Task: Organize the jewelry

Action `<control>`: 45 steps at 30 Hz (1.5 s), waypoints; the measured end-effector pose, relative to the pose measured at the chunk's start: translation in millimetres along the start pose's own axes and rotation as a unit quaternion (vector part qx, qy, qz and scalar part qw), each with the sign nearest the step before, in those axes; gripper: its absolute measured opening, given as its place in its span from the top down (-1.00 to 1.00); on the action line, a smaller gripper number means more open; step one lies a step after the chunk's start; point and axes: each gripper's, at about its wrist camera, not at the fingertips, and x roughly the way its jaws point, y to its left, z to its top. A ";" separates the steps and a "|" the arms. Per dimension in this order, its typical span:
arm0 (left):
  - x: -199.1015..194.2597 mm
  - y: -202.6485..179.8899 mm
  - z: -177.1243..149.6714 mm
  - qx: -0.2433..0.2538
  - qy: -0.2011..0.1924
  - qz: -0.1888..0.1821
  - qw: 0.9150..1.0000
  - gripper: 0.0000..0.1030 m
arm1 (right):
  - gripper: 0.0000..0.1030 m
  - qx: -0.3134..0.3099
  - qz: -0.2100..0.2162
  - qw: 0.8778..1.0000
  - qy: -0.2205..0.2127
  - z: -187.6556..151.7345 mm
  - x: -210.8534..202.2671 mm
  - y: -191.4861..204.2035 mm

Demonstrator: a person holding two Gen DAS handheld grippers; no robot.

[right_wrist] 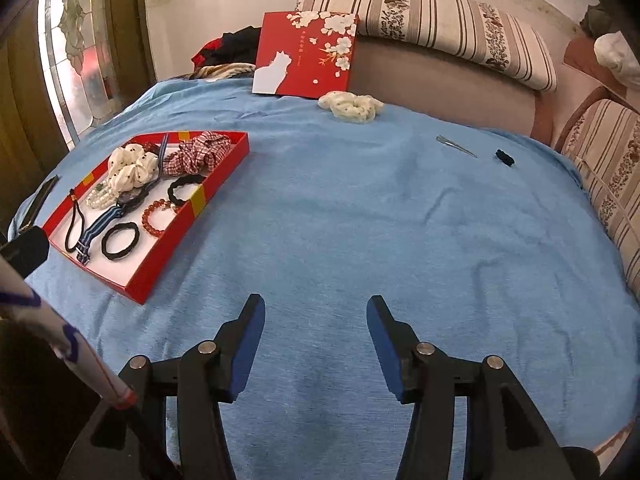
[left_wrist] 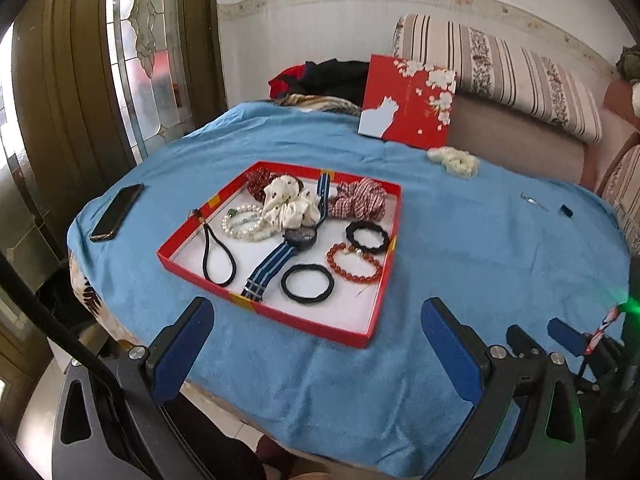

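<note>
Left tongs (left_wrist: pixel 316 344) spread wide, nothing between the pads, hovering over the blue cloth (left_wrist: pixel 480 240) on the table just short of the red tray (left_wrist: pixel 276 314). Right tongs (right_wrist: pixel 316 344) about half open, also empty, over bare cloth well right of the tray. Tray holds most of the jewelry: blue striped watch (left_wrist: pixel 280 254), pearl bracelet (left_wrist: pixel 244 226), red bead bracelet (left_wrist: pixel 354 263), black hair ties (left_wrist: pixel 307 283), cream scrunchie (left_wrist: pixel 290 204), red checked scrunchie (left_wrist: pixel 362 200). Loose on the cloth: white scrunchie (right_wrist: pixel 352 106) by the red lid (right_wrist: pixel 306 54), metal hair clip (right_wrist: pixel 456 146), small dark clip (right_wrist: pixel 505 158). Left view alone shows a phone (left_wrist: pixel 117 212) plainly, left of the tray; right view shows only its edge.
</note>
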 end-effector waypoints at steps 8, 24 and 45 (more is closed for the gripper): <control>15.9 5.9 -7.5 -0.006 0.027 0.003 1.000 -0.99 | -0.10 -0.018 -0.011 1.000 0.006 -2.9 4.9 9.3; 31.8 11.5 -16.0 -0.016 0.055 0.003 0.998 -0.99 | -0.15 -0.033 -0.021 0.999 0.011 -5.1 10.1 15.9; 43.2 11.4 -22.7 -0.019 0.076 0.004 0.997 -0.99 | -0.21 -0.044 -0.029 0.999 0.012 -8.4 12.9 21.2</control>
